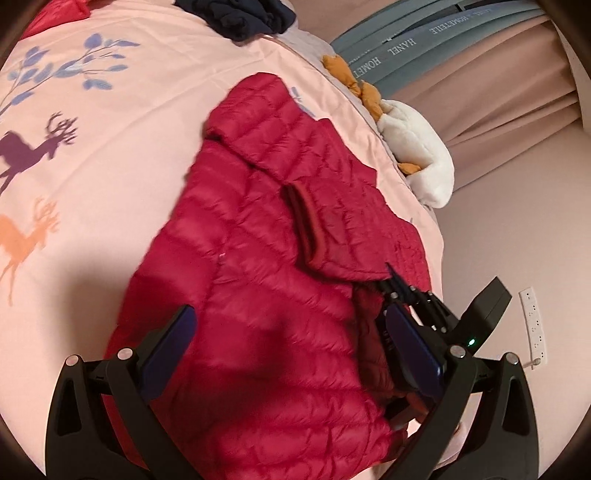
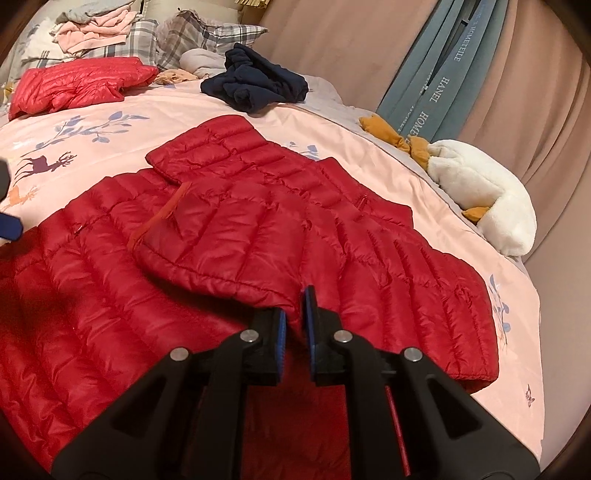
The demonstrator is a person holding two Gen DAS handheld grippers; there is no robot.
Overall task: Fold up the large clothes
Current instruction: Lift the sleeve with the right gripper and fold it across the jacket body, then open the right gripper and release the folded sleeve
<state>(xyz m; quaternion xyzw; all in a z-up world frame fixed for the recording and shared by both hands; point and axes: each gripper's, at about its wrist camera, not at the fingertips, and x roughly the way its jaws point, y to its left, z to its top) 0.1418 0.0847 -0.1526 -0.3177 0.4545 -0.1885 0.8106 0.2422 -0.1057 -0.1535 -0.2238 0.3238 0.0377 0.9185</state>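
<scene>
Hovering over a red quilted jacket [image 2: 92, 295] with the left tool [image 1: 288, 314], released and spread wide, gripping nothing. Poised at the near edge of a folded sleeve [image 2: 221, 240] with the right tool [image 2: 294, 306], parted by only a narrow slit, with red cloth visible through the gap but no clear pinch on it. Seen here flat on a pink bed [image 2: 369, 122] printed with deer and blue sprigs, close to its right-hand edge. Stretched lengthwise away from the left tool, from near to far in the left wrist view. Folded with that sleeve across the body, its ribbed cuff [image 2: 159, 221] pointing left in the right wrist view. Folded again at the far end, with another quilted flap lying over the top. Joined farther up the bed by a crumpled navy garment [image 2: 255, 85] and a second red jacket [image 2: 74, 85]. Flanked at the right edge by a white plush toy [image 2: 480, 195] with orange parts. Backed by plaid pillows [image 2: 207, 37], a stack of pink clothes [image 2: 92, 33] and a tan curtain [image 2: 332, 44].
</scene>
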